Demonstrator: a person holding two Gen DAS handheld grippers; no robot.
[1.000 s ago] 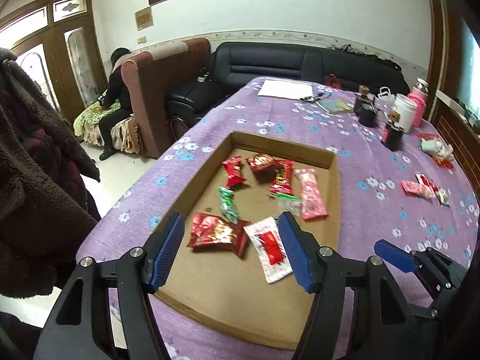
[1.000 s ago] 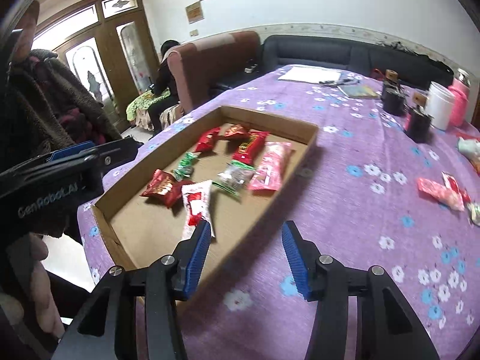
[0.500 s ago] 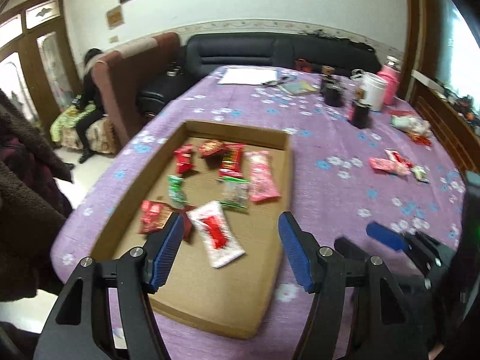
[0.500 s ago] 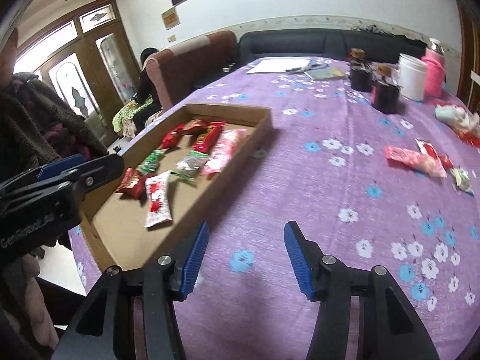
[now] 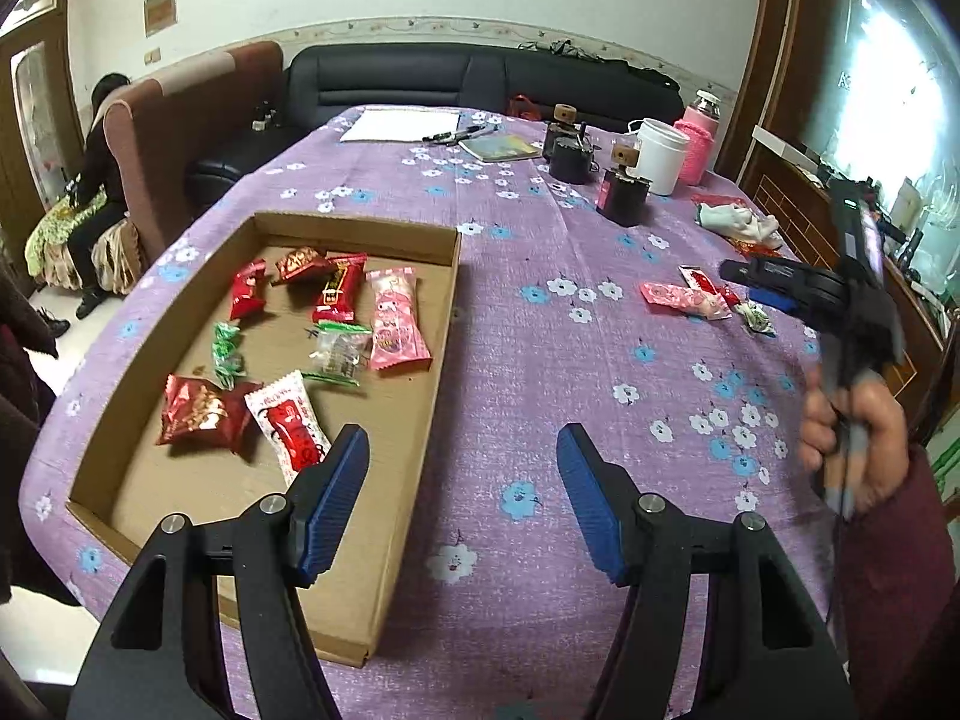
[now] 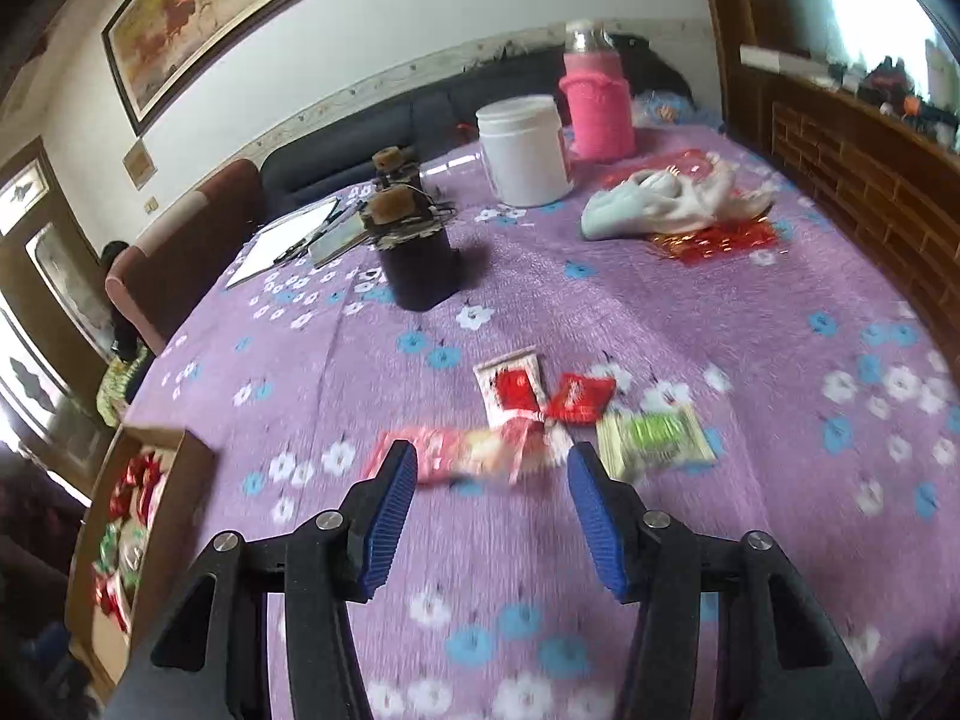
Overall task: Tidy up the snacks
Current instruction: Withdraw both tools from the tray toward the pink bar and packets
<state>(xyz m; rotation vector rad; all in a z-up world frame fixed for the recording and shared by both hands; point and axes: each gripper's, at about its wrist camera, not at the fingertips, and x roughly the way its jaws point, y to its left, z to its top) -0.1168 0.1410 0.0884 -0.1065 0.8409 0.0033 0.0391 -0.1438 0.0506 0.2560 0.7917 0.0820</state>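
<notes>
Only the left wrist view takes in the whole shallow brown cardboard tray point(image 5: 447, 276) at the near left of the table, with its wrapped snacks: a long pink packet point(image 5: 395, 319) lying near-to-far, a red bar point(image 5: 337, 289) beside it on the same axis, a white-and-red sachet point(image 5: 289, 420) angled toward the near right, and a crinkled red foil pack point(image 5: 201, 414). The right wrist view shows just a blurred corner of that tray at its left edge, but brings up close the loose snacks on the right of the table — a long pink wrapper point(image 6: 456, 455) lying left-to-right, a white-and-red sachet point(image 6: 510, 387), a small red packet point(image 6: 579, 397) and a green-and-cream packet point(image 6: 657, 433).

The left gripper point(image 5: 462, 492) hangs with jaws spread, empty, over the tray's right wall. The right gripper point(image 6: 489, 510) is likewise spread and empty, the pink wrapper just beyond its tips.

A purple flowered tablecloth point(image 5: 540, 360) covers the table; at the far side stand a white plastic tub point(image 6: 525, 150) and a pink knit-sleeved bottle point(image 6: 599, 105) — behind them a black leather sofa point(image 5: 468, 81).
</notes>
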